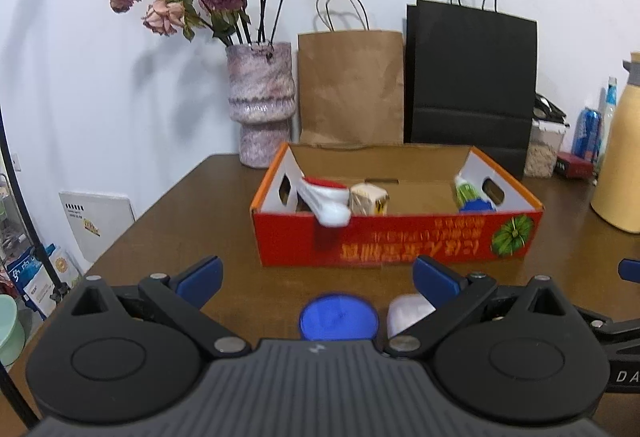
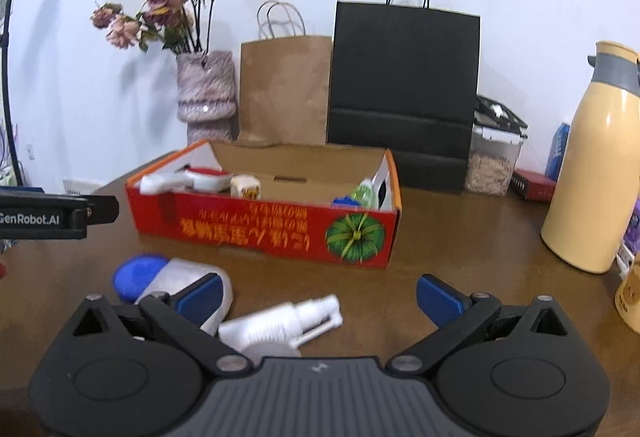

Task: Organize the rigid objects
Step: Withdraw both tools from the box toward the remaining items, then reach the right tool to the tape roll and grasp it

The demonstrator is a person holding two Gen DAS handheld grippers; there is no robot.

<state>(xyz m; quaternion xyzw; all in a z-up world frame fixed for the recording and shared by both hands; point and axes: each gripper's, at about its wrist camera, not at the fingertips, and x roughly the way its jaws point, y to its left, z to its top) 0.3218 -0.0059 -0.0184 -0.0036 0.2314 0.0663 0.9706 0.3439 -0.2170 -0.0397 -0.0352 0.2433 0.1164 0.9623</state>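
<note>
Both sets of jaws are seen spread wide and empty: the left gripper [image 1: 318,279] hangs low over the surface [image 1: 200,221], and the right gripper [image 2: 318,295] does likewise. Between the left jaws, at lower centre of the left wrist view, a blue-capped container [image 1: 338,317] lies on its side, its cap facing the camera; in the right wrist view it appears at lower left, partly hidden behind the left blue pad. Between the right jaws, at lower centre of that view, a white spray bottle [image 2: 280,325] lies flat with its nozzle toward the right. Beyond both, at mid-frame, the red cardboard box [image 1: 396,237] stands open, and several items are already held in it, among them a white bottle with a red cap [image 1: 326,197] resting on the near wall. The step in hand is judged to be the pickup of the loose items. It would be done well if each set of jaws were centred across the body of its object, lowered until the pads flank it evenly, and closed firmly, since a round body may be expected to roll. Space in the box's middle looks free for placing
</note>
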